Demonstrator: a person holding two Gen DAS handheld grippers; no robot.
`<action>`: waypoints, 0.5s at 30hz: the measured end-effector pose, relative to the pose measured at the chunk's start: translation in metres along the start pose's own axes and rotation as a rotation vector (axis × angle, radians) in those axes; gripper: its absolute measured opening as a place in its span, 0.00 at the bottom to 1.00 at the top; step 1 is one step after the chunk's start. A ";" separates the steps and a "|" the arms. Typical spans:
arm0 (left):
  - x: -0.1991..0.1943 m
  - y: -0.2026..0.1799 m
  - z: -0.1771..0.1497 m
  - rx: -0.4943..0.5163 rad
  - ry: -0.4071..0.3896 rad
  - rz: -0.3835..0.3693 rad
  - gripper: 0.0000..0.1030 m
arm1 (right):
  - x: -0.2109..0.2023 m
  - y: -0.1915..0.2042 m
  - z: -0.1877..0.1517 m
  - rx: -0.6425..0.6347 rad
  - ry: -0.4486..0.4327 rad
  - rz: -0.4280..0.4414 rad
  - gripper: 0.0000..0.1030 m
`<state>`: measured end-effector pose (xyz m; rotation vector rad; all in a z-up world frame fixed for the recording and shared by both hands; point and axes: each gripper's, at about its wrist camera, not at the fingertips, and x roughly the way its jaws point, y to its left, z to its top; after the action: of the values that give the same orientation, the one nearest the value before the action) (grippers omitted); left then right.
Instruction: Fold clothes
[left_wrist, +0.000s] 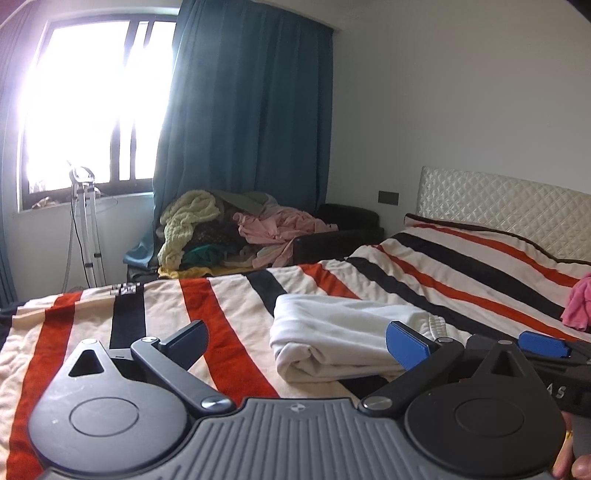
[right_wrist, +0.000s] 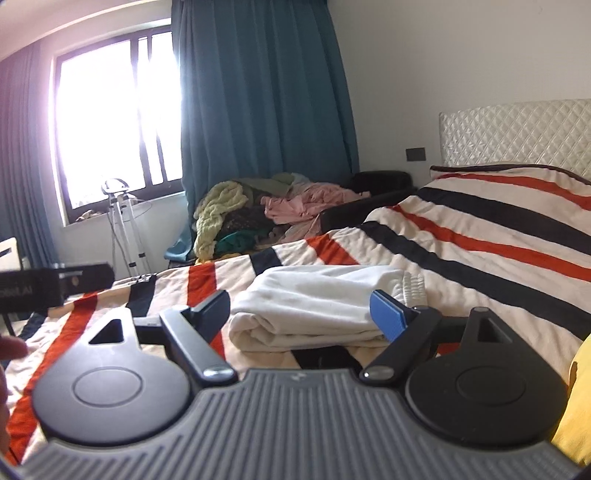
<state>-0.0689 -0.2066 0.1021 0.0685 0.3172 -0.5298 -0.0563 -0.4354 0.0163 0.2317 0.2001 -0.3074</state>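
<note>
From my remote seat I'm seeing the left gripper (left_wrist: 297, 349) hovering over the fuzzy striped blanket (left_wrist: 236, 295) with its jaws spread wide and gripping nothing. Just ahead of it, the folded white garment (left_wrist: 343, 332) is lying soft and chunky on the bed, ribbed cuff (left_wrist: 437, 325) poking out on the right. The right gripper (right_wrist: 303, 312) is also gaping wide and empty, its blue pad (right_wrist: 386, 314) sitting just in front of that bundle, and a yellow cloth (right_wrist: 576, 406) is peeking in at far right.
</note>
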 end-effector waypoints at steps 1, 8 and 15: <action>0.002 0.001 -0.002 -0.004 0.005 0.000 1.00 | 0.001 -0.002 0.000 0.009 0.006 0.000 0.82; 0.013 0.002 -0.009 -0.001 0.037 0.012 1.00 | 0.008 0.000 -0.003 -0.005 0.029 -0.017 0.82; 0.023 0.001 -0.017 0.011 0.065 0.022 1.00 | 0.013 0.004 -0.005 -0.024 0.052 -0.021 0.82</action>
<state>-0.0548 -0.2147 0.0793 0.0994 0.3765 -0.5078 -0.0439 -0.4345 0.0095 0.2136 0.2577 -0.3198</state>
